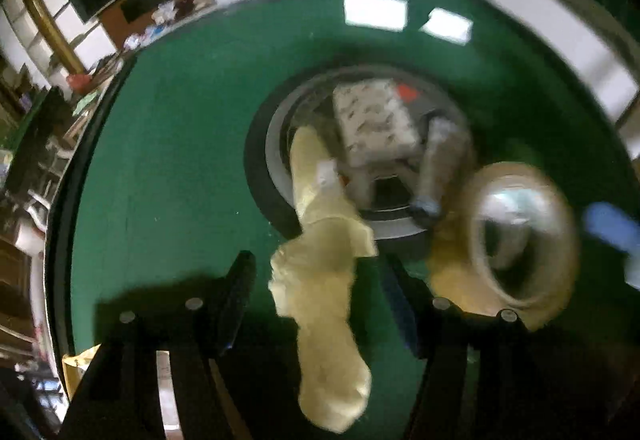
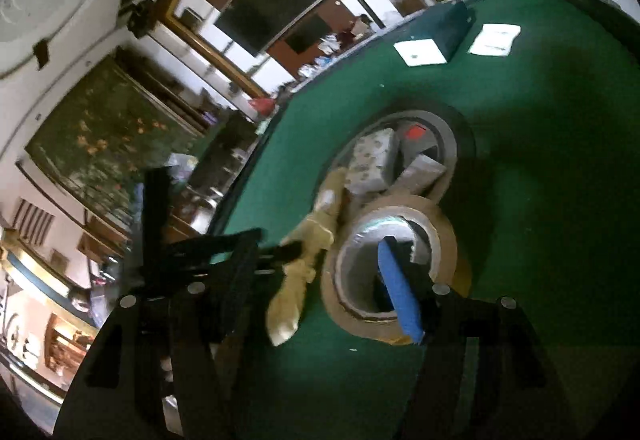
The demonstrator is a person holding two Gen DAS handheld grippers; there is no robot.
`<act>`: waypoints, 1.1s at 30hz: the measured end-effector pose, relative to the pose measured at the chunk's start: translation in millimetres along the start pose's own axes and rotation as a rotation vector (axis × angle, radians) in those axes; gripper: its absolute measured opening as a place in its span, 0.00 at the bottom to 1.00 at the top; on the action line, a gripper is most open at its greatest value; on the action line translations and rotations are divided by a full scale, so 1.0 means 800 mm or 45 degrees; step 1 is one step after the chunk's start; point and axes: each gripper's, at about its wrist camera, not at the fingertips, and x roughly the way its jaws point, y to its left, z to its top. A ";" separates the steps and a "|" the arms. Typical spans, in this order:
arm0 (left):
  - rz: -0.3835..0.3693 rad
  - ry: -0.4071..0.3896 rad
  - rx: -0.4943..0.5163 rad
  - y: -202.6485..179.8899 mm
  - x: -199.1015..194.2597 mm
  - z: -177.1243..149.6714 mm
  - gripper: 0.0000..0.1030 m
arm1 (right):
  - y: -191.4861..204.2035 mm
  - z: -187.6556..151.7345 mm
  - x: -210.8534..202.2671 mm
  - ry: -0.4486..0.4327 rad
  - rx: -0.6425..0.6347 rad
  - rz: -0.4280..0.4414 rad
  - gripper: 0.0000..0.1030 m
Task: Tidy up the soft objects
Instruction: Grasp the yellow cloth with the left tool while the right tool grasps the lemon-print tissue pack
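A long cream-yellow sock lies on the green table, its far end draped over the rim of a round grey basket. In the basket are a folded patterned cloth and a grey sock. My left gripper is open, its fingers either side of the yellow sock. A smaller tan-rimmed round basket stands beside the grey basket. My right gripper is open over it, its blue-padded finger inside. The yellow sock lies just left.
The green table carries white cards at its far side and a dark green box. The left gripper's black frame shows in the right wrist view. The table edge curves at left, with room furniture beyond.
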 end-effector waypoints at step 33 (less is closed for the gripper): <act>-0.273 -0.270 -0.481 0.087 -0.133 -0.181 0.38 | 0.003 0.112 0.171 0.330 0.020 -0.476 0.61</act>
